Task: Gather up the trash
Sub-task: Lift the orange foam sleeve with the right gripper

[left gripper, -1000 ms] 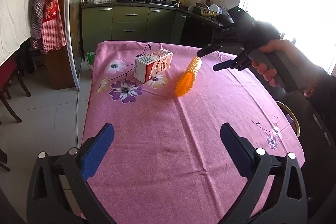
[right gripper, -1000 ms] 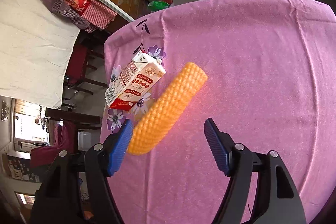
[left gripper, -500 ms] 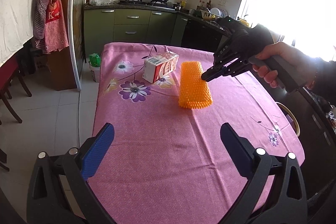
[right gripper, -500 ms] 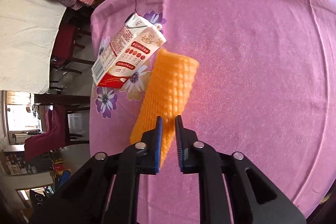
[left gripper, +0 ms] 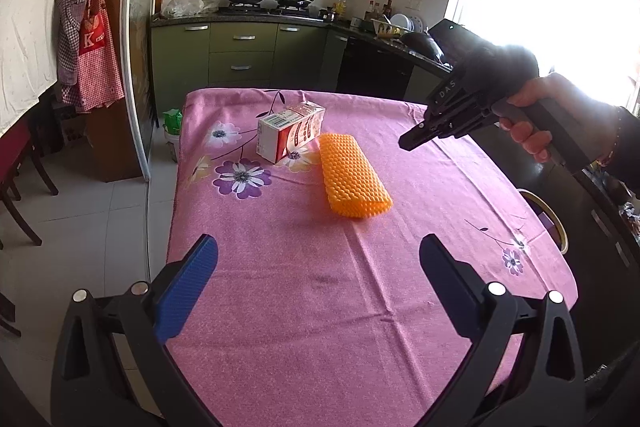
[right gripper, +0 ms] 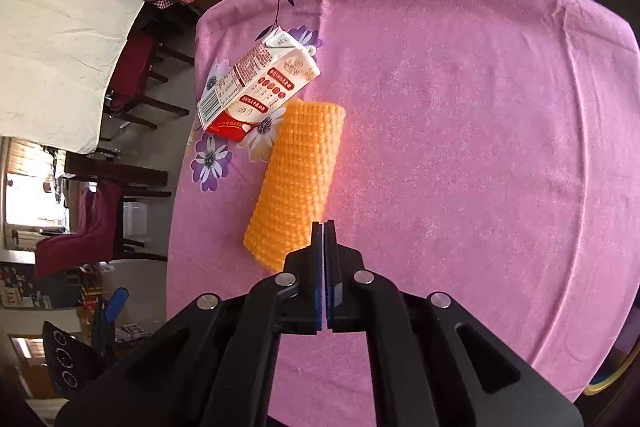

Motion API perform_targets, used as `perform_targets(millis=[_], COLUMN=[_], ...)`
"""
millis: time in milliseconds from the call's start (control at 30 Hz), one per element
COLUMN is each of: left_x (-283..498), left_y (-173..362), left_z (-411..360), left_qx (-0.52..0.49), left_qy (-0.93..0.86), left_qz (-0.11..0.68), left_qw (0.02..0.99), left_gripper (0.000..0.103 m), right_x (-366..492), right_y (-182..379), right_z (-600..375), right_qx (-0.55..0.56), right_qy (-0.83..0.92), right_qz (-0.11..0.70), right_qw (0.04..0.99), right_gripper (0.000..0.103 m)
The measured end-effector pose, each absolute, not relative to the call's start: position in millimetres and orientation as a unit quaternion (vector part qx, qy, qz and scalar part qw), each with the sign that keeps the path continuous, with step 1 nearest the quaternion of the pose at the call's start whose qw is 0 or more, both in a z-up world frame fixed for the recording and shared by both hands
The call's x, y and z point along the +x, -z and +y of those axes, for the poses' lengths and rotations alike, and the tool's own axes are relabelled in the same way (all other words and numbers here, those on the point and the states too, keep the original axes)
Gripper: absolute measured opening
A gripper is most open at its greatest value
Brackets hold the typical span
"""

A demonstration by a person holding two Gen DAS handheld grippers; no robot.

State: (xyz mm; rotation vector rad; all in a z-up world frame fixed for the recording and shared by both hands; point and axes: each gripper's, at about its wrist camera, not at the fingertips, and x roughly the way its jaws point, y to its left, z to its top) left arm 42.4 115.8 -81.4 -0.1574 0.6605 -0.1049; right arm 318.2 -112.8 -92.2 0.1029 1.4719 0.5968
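Pink floral tablecloth [left gripper: 320, 307] in a green-cabinet kitchen
Orange foam net [right gripper: 298, 183] lies mid-frame beside the milk carton [right gripper: 256, 87] — right gripper [right gripper: 323, 227] clenched empty just above its near end, jaws having just parted slightly; left gripper [left gripper: 316, 259] released.

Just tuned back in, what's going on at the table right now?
A person is clearing trash off the pink tablecloth with two handheld grippers. The right gripper hangs in the air above the orange foam net; its jaws have just closed, then eased slightly, with nothing between them. The net lies flat beside the carton. The left gripper is open and empty.
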Motion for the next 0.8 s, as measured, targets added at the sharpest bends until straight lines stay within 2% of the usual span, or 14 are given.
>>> perform_targets(millis=[33,67,100,300,400,433,467,533,800], left_x=[42,41,40,34,32,31,30,27,28], left_y=[81,80,79,76,76,75,75,74,73], left_z=[114,113,111,112,116,117,118,119,118], left_qx=[-0.075,-0.073,-0.071,-0.067,-0.069,-0.069,-0.069,-0.069,-0.074], left_qy=[0.052,0.052,0.052,0.05,0.048,0.047,0.047,0.047,0.055], left_qz=[0.323,0.323,0.322,0.318,0.318,0.317,0.316,0.315,0.313], left_qw=[0.942,0.942,0.943,0.944,0.944,0.945,0.945,0.946,0.945], left_gripper=[0.096,0.096,0.096,0.096,0.096,0.096,0.096,0.096,0.096], right_x=[318,318,318,320,320,321,320,318,285], right_y=[95,98,101,133,149,153,155,157,105], right_z=[-111,-106,-100,-67,-56,-55,-53,-51,-81], right_qx=[0.052,0.054,0.053,0.03,0.017,0.015,0.012,0.004,-0.014], right_qy=[-0.269,-0.27,-0.268,-0.248,-0.236,-0.231,-0.231,-0.239,-0.285], right_qz=[0.665,0.665,0.663,0.702,0.714,0.715,0.715,0.713,0.661], right_qw=[0.695,0.694,0.697,0.667,0.659,0.66,0.66,0.66,0.695], right_gripper=[0.044,0.063,0.067,0.067,0.063,0.053,0.033,0.014,0.013])
